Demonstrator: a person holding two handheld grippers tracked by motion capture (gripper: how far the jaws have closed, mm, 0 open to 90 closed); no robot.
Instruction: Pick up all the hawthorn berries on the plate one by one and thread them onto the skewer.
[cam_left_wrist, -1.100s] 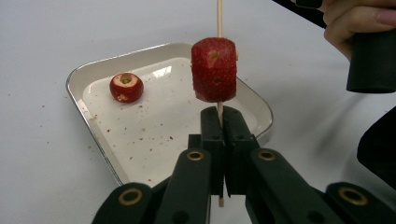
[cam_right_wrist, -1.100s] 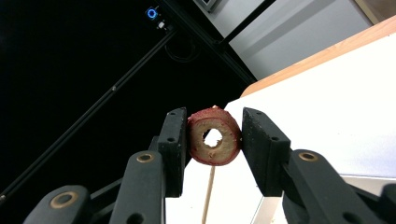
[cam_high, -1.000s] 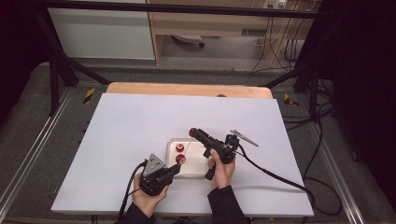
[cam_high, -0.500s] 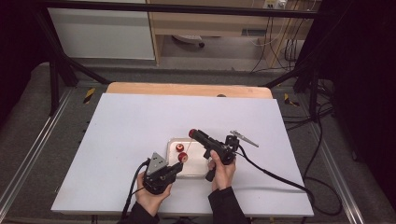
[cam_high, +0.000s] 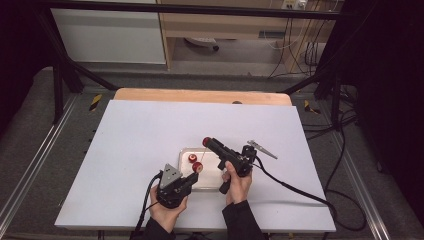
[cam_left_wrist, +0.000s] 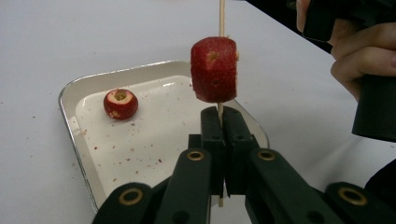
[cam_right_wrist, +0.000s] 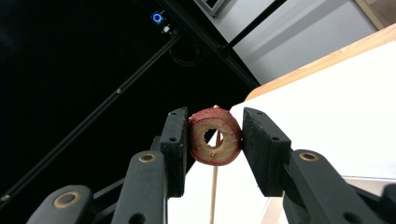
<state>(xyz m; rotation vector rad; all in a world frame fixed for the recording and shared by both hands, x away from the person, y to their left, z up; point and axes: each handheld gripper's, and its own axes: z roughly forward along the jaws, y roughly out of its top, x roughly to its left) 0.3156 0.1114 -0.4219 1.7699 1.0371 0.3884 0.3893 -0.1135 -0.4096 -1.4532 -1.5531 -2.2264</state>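
Threading step: left gripper (cam_left_wrist: 219, 140) fingers pinch the stick (cam_left_wrist: 221, 18), right gripper (cam_right_wrist: 215, 140) fingers squeeze a fruit ring (cam_right_wrist: 215, 136) needing its hole lined up.

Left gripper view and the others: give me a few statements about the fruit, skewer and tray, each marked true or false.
1. The left gripper has its jaws shut on the wooden skewer. True.
2. The red fruit piece on the skewer rests on the tray. False: it sits on the skewer above the jaws.
3. One red fruit lies in the tray. True.
4. The right gripper holds nothing. False: a cored fruit ring sits between its jaws.
5. The tray stands on a bare wooden top. False: it stands on the white table.
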